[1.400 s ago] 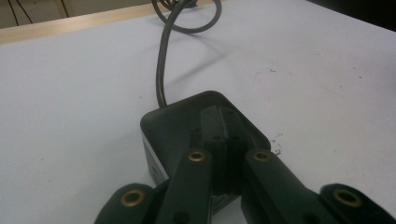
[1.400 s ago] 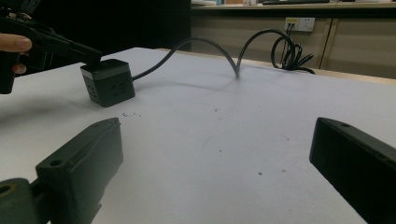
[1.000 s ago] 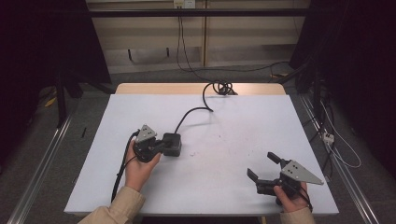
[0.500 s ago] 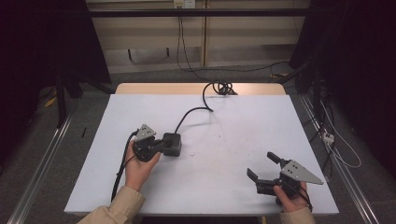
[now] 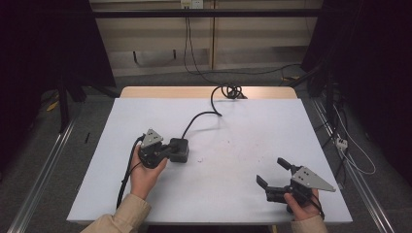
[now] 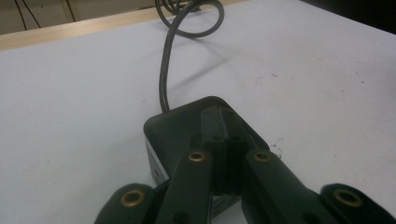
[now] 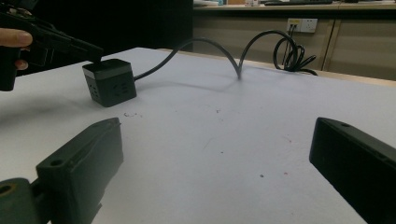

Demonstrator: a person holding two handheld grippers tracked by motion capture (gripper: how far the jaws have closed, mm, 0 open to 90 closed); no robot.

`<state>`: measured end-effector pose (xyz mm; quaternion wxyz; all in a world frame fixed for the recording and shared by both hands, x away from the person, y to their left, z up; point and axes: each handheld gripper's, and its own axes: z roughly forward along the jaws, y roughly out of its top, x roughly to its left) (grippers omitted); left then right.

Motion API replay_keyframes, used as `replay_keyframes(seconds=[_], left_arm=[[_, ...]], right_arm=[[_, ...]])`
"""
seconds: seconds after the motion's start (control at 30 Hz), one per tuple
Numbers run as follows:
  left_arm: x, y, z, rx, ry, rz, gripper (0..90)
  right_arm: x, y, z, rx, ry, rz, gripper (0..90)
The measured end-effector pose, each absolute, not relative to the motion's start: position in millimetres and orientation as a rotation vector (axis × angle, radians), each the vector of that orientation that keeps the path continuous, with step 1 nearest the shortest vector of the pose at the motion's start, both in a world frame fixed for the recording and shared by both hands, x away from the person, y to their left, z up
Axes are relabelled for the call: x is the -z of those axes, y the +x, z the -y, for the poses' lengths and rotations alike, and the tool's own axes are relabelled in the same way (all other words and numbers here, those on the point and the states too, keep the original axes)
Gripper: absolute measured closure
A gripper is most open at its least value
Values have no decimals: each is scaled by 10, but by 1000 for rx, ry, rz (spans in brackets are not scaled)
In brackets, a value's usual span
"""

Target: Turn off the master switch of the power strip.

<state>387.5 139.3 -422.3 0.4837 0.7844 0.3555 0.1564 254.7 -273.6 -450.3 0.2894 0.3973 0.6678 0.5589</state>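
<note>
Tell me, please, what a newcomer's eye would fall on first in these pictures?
Probably the black power cube on the white table, left of centre, its cable looping back to a coil at the far edge. The left tool rests shut on the cube's top, while the right tool is open near the front right corner.

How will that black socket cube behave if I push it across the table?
The cube sits flat and squat, so it should slide rather than tip or roll. Its thick cable arches stiffly off the table, so it will probably tug or swivel the cube.
</note>
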Motion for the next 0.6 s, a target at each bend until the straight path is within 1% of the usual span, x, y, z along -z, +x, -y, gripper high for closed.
replay_keyframes(seconds=[0.27,0.3,0.37,0.5,0.6], left_arm=[[4189,3858,-1422,-353,1882,-875,900],[4186,3857,-1426,-350,1881,-881,889],[4185,3855,-1428,-355,1885,-893,827],[4175,3848,-1437,-340,1884,-891,789],[4162,3837,-1443,-318,1866,-901,725]], right_arm=[[4499,2550,2736,-1494,1060,-1779,22],[4499,2549,2733,-1494,1059,-1779,22],[4498,2548,2732,-1493,1056,-1782,22],[4498,2546,2742,-1493,1059,-1779,22],[4495,2548,2742,-1496,1059,-1777,22]])
